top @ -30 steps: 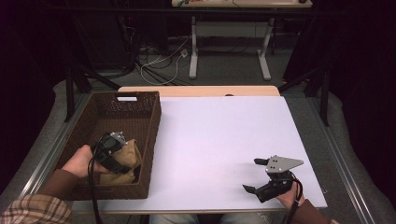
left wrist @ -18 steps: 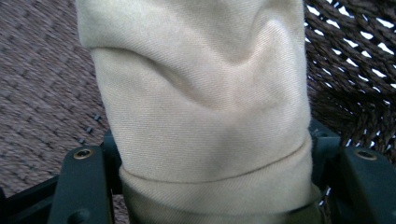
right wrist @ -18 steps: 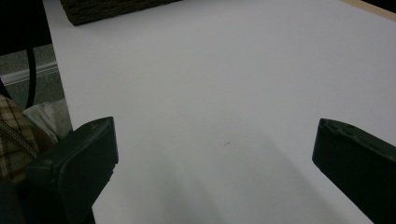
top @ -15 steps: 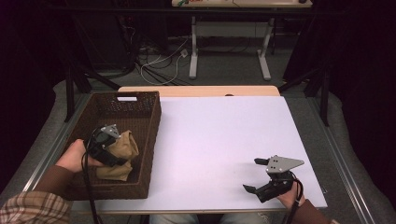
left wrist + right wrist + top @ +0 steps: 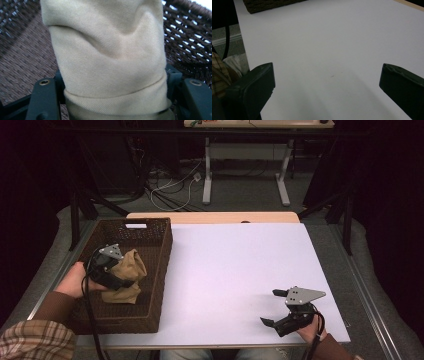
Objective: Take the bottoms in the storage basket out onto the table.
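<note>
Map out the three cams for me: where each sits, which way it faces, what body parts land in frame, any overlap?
High view: fixed above the person's side, facing forward and down on the white table; both forearms, left gripper, right gripper.
Left gripper view: rides the left gripper, facing the tan cloth clamped between its jaws; wicker basket behind.
Right gripper view: rides the right gripper, low along the table; open jaws, plaid sleeve.
Shared: the basket shows in all three.

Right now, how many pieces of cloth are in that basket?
1 that I can see: a tan cloth bunched in the left gripper's fingers, over the middle of the brown wicker basket. More could lie hidden beneath it.
</note>
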A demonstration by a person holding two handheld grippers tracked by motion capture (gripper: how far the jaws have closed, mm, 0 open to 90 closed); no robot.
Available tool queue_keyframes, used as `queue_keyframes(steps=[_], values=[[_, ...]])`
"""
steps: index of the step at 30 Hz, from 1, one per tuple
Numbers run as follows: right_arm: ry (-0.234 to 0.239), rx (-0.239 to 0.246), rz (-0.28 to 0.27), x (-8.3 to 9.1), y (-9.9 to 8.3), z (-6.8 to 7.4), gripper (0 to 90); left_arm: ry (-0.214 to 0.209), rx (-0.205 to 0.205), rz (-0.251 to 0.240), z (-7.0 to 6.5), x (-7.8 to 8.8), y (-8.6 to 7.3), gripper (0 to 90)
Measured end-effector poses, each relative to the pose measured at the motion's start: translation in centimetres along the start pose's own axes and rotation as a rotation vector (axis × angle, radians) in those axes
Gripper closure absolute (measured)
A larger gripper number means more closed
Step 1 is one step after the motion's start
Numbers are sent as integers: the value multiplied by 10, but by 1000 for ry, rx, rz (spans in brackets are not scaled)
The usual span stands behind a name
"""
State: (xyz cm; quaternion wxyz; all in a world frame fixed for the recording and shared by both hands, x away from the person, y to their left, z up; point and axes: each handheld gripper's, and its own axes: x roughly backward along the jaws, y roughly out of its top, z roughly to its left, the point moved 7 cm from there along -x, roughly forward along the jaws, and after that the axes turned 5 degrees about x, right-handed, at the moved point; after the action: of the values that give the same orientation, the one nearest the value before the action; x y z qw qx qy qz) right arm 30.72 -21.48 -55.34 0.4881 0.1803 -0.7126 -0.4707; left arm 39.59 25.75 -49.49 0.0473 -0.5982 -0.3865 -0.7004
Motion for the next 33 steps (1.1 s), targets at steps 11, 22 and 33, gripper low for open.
queue_keyframes(steps=[11, 22, 33], values=[[0, 2, 1, 0, 0, 0, 0, 15, -7, -51, 4, 12, 11, 326], [2, 1, 0, 0, 0, 0, 0, 35, -20, -96, 6, 24, 22, 326], [1, 0, 0, 0, -1, 0, 0, 41, -29, -138, 6, 33, 34, 326]])
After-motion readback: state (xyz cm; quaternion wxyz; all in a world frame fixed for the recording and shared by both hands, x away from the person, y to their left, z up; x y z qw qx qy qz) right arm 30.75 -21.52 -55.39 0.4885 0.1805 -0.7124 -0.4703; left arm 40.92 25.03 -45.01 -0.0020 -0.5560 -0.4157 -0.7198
